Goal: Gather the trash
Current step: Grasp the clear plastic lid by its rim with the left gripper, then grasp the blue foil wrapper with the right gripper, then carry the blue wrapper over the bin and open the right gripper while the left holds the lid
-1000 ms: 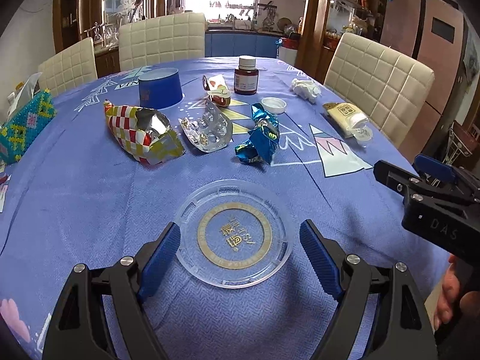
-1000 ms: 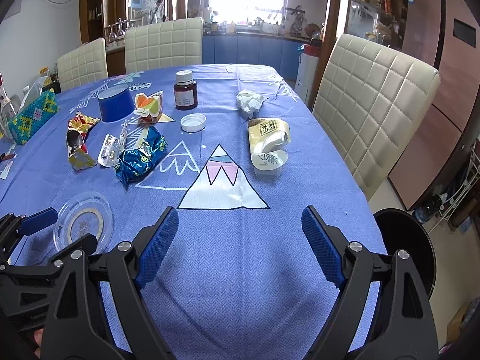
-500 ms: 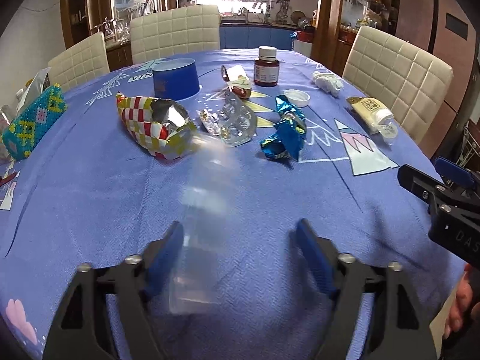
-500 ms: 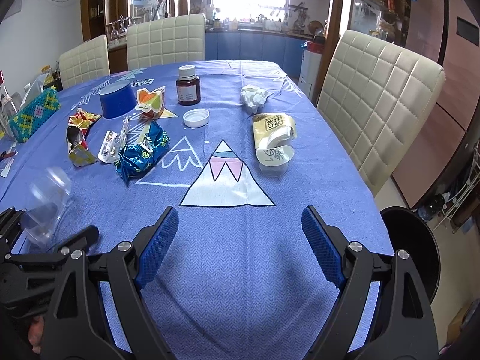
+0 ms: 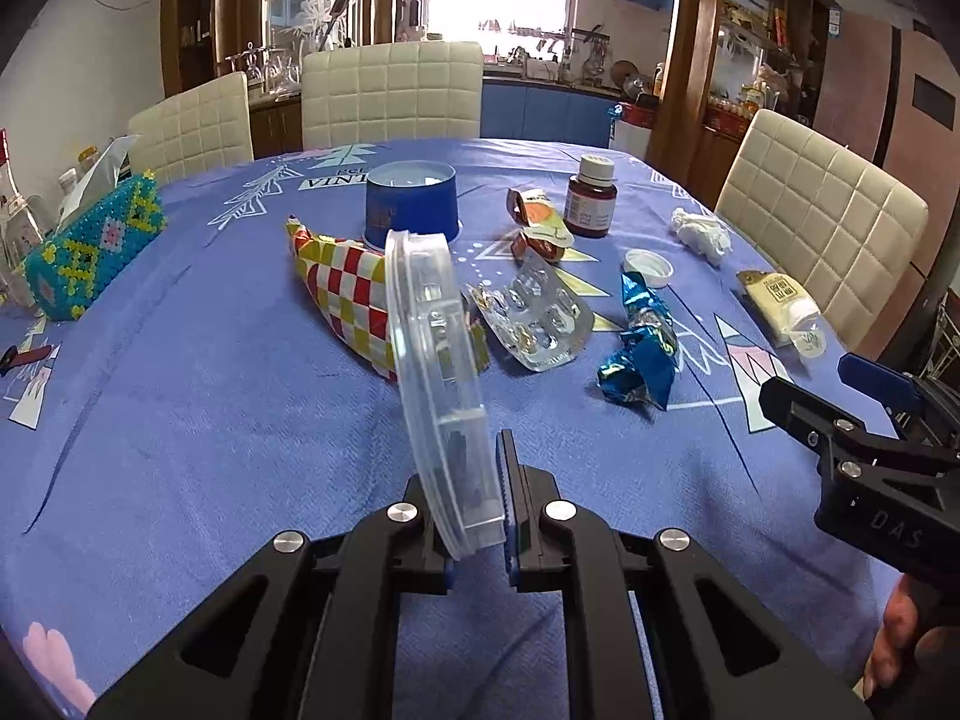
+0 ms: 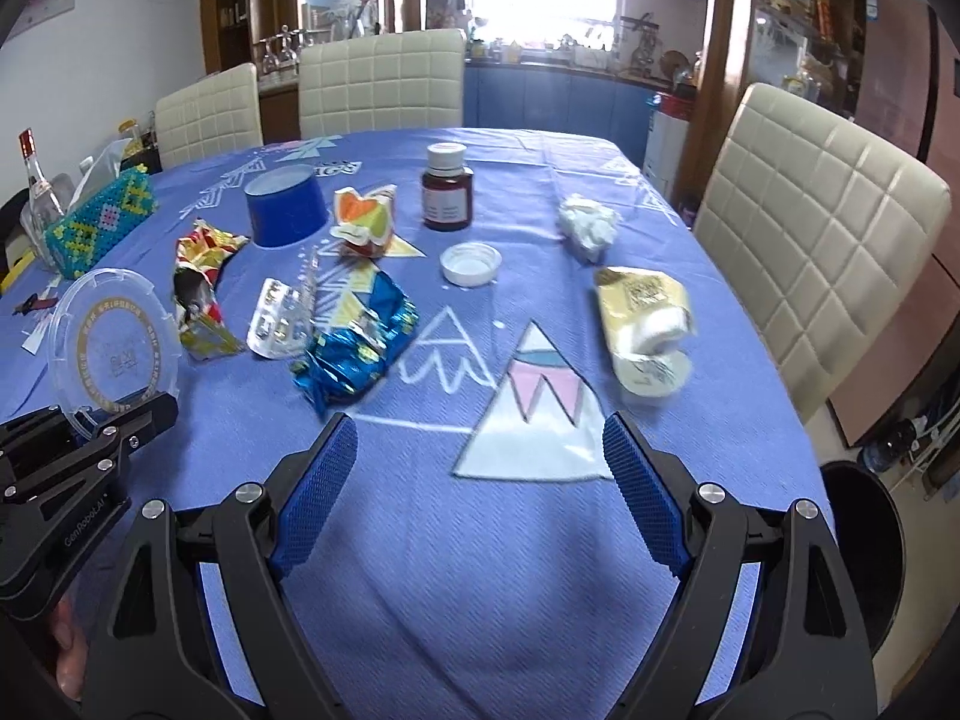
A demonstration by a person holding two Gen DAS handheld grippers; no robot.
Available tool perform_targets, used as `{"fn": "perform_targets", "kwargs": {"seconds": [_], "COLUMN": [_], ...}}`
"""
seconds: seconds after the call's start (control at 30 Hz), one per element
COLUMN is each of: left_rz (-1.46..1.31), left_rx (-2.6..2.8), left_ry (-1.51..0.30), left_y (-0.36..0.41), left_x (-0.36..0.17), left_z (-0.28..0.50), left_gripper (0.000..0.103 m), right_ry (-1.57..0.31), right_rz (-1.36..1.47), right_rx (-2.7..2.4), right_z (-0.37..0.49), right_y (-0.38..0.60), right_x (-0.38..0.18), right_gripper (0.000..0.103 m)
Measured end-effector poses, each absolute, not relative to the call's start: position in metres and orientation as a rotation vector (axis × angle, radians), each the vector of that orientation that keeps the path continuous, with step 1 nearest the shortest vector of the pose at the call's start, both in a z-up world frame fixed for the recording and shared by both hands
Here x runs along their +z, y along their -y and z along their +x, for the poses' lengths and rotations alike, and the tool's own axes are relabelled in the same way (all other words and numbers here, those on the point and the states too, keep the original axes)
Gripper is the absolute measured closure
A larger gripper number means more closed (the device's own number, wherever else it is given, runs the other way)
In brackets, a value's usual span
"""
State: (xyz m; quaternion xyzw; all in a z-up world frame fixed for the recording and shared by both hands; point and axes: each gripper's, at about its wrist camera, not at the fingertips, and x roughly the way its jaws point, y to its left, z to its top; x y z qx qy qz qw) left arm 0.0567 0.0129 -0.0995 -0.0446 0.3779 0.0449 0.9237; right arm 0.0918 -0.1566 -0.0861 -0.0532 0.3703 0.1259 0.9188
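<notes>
My left gripper is shut on a clear plastic lid and holds it on edge above the blue tablecloth; the lid also shows in the right wrist view. My right gripper is open and empty above the cloth. Trash lies ahead: a checkered wrapper, a blister pack, a blue foil wrapper, a crumpled tissue, a yellow pouch, a white cap and an orange wrapper.
A blue tub, a brown pill bottle and a beaded tissue box stand on the table. A black bin sits on the floor at the right edge. Cream chairs ring the table.
My left gripper has shut on the clear lid that lay flat on the cloth and lifted it upright. The right gripper has stayed open and shifted slightly.
</notes>
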Motion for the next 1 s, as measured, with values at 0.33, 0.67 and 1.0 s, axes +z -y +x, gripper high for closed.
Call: {"fn": "perform_targets", "kwargs": {"seconds": [0.33, 0.67, 1.0], "left_rz": [-0.094, -0.106, -0.084], "left_rx": [0.161, 0.157, 0.115], "left_ry": [-0.777, -0.797, -0.776], "left_y": [-0.047, -0.063, -0.035], "left_x": [-0.099, -0.103, -0.094], "left_z": [0.078, 0.094, 0.083], "left_gripper": [0.092, 0.092, 0.092], "right_ry": [-0.801, -0.864, -0.84], "right_rz": [-0.144, -0.161, -0.168], "right_rx": [0.344, 0.346, 0.342], "right_z": [0.126, 0.147, 0.123], "right_y": [0.103, 0.08, 0.104], "right_x": [-0.094, -0.112, -0.098], "right_gripper": [0.019, 0.052, 0.074]}}
